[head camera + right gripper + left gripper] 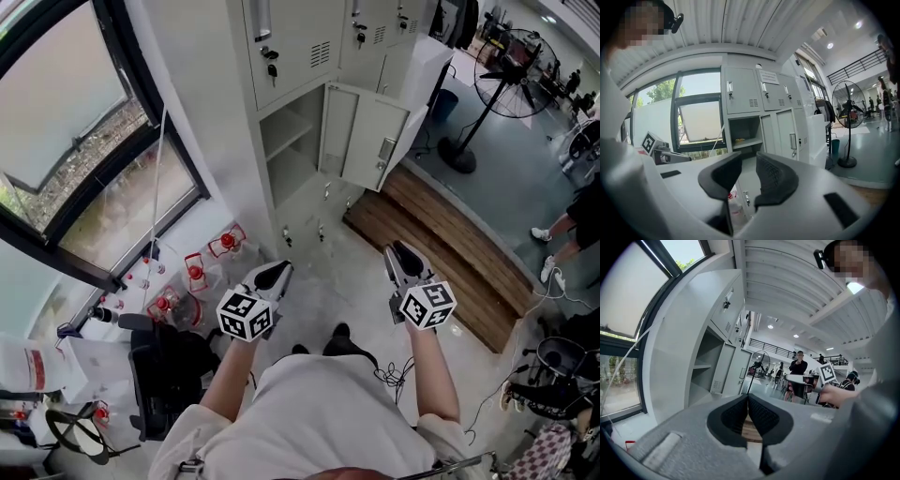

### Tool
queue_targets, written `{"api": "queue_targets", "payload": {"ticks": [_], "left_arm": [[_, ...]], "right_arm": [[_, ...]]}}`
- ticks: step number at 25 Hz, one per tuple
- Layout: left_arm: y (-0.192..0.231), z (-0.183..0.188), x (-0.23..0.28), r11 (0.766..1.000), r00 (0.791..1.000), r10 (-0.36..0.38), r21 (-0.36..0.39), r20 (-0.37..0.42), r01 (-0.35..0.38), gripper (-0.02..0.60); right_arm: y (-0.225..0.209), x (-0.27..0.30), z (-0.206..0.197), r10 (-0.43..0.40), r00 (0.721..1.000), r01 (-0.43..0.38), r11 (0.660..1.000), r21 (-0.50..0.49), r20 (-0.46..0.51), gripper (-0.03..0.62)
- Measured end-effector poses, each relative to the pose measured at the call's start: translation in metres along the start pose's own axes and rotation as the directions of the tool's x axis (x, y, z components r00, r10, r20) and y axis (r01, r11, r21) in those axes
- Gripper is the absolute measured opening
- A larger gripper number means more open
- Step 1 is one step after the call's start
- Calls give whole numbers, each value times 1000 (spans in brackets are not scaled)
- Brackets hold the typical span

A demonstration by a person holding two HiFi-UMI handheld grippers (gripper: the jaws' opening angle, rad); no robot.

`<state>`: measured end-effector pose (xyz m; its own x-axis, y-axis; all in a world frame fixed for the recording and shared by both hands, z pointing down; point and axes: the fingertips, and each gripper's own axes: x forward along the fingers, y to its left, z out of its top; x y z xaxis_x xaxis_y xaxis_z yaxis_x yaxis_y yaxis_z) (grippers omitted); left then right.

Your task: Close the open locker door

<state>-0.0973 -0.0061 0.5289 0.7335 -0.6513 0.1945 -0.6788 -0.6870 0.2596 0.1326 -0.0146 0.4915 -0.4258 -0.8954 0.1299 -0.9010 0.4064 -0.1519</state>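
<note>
The grey locker bank (pixel 300 47) stands ahead in the head view. One compartment (pixel 291 145) is open, with a shelf inside and its door (pixel 375 141) swung out to the right. My left gripper (pixel 279 272) is held low in front of me, well short of the lockers, its fingertips touching with nothing between them. My right gripper (pixel 400 253) is at the same height to the right, below the open door and apart from it. In the right gripper view its jaws (pixel 749 164) stand apart and empty, facing the open compartment (pixel 745 133) and door (pixel 787 133).
A wooden platform (pixel 441 234) runs along the floor to the right of the lockers. A standing fan (pixel 511 70) is at the far right. Red-capped jugs (pixel 211 253) sit by the window (pixel 66 141) at left. A black chair (pixel 159 366) is beside me. People (pixel 798 366) stand further off.
</note>
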Motion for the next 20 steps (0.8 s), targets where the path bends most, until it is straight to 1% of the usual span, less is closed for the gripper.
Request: {"api": "queue_targets", "payload": {"ticks": [5,10,20], "left_arm": [[9,6,11,1000,1000,2,2,3,-2,15],[29,10,28,1000,1000,27,-1,-1,-27,15],[61,34,91,998,998,66,-3,-3,-66,15]], "right_arm": [[-8,15,2,4,1000,-4,1000,1,-7,83],[-26,45,0,16,999,-16,1000,10,-28,83],[-84,115,13,45,998,-44,999,28,-47,83]]}}
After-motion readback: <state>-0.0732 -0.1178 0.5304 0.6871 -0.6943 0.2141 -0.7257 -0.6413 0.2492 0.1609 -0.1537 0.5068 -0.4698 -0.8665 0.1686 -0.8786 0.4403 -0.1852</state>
